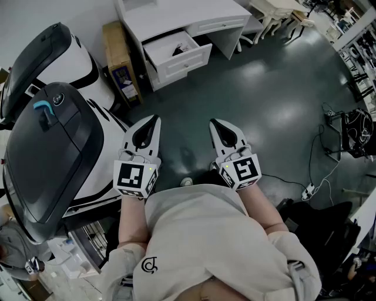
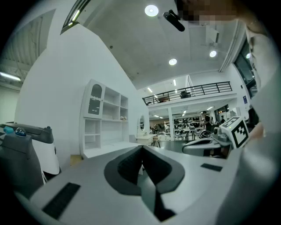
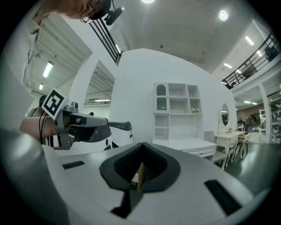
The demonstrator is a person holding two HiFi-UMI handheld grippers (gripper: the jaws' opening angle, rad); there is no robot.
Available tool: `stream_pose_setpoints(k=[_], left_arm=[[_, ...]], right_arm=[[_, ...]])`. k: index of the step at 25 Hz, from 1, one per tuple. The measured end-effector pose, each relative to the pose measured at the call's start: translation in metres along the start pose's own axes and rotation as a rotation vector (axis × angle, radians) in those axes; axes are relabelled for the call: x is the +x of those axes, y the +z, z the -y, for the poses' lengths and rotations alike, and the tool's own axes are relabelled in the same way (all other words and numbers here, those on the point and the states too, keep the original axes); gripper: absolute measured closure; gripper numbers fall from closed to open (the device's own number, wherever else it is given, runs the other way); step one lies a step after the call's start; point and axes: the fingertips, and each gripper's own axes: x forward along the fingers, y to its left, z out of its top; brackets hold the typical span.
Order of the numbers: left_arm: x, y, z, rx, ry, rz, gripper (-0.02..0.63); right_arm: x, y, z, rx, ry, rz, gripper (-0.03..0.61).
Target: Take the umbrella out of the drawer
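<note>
While the drawer (image 1: 187,57) is standing open, left tongs (image 1: 157,118) and right tongs (image 1: 213,122) are hovering clenched; both empty.

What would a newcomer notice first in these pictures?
The left gripper and right gripper, both shut and empty, are held side by side over the dark floor. Ahead, a white desk has its drawer pulled open with a dark object inside. Bulky black-and-white machines crowd the left side.

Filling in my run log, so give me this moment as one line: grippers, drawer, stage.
left gripper: shut, empty | right gripper: shut, empty | drawer: open, dark object inside | stage: neither gripper at drawer yet
</note>
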Motion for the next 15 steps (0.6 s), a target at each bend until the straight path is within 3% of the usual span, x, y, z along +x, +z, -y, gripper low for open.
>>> stream_pose_setpoints(k=[10,15], left_arm=[[0.000,-0.001,-0.004,-0.019,-0.003,0.006,0.601],[-0.001,0.004,-0.013,-0.053,0.008,0.058,0.601]], right_arm=[[0.003,0.004,-0.002,-0.011,-0.001,-0.002,0.574],[0.009,0.000,0.000,0.016,-0.025,-0.004,0.574]])
